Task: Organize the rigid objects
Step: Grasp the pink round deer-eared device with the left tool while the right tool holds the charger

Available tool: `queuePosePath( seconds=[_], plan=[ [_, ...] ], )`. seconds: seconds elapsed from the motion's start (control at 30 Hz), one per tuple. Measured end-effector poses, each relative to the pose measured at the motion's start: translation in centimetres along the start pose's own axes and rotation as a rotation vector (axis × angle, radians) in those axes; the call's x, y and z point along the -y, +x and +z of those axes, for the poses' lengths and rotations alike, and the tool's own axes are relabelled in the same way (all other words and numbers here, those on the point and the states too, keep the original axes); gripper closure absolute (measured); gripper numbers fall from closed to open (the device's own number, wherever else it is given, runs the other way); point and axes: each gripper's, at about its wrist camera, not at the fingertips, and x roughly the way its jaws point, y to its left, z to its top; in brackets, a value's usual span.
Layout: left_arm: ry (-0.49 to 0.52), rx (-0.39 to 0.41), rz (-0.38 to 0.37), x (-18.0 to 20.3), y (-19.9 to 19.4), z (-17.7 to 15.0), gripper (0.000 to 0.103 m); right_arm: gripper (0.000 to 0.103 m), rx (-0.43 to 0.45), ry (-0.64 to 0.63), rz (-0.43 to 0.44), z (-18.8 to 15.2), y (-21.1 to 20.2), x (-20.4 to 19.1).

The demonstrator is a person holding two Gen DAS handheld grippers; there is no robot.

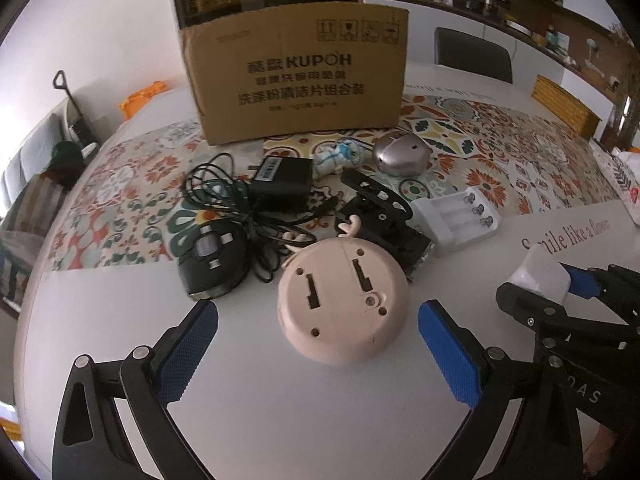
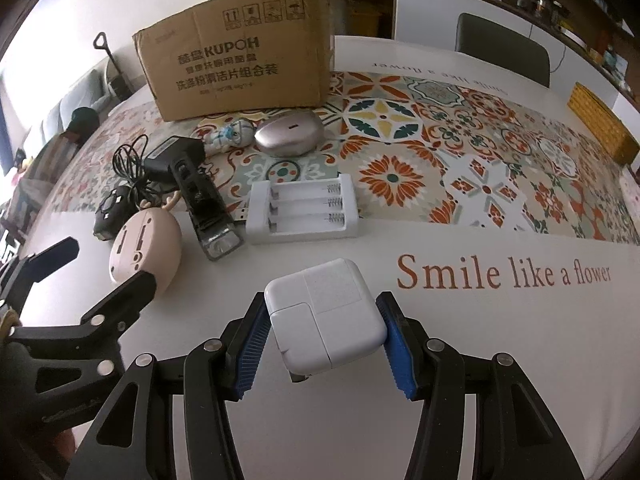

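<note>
My right gripper (image 2: 323, 300) is shut on a white square power adapter (image 2: 324, 312), its blue pads pressed against both sides, just over the white tabletop. In the left wrist view the same adapter (image 1: 540, 276) shows at the right, in that gripper (image 1: 542, 286). My left gripper (image 1: 318, 312) stands open, with a pink round device (image 1: 344, 300) lying underside up between and ahead of its fingers, untouched. The brown cardboard box (image 1: 296, 80) stands at the back of the table, its open top not visible.
Beyond the pink device lie a black plug (image 1: 212, 260), a black adapter with tangled cable (image 1: 280, 180), a black clip-like tool (image 1: 380, 216), a white battery charger (image 1: 456, 220), a small figurine (image 1: 340, 156) and a silver egg-shaped case (image 1: 400, 152). A yellow basket (image 2: 600, 128) sits far right.
</note>
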Motion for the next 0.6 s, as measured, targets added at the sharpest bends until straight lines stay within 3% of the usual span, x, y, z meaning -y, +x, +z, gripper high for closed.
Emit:
queuePosePath(
  seconds=[0.6],
  plan=[
    [0.047,-0.011,-0.081,0.2,2.5,1.4,0.016,0.049,-0.022,0.054,-0.018,0.2,0.9,0.6]
  ],
)
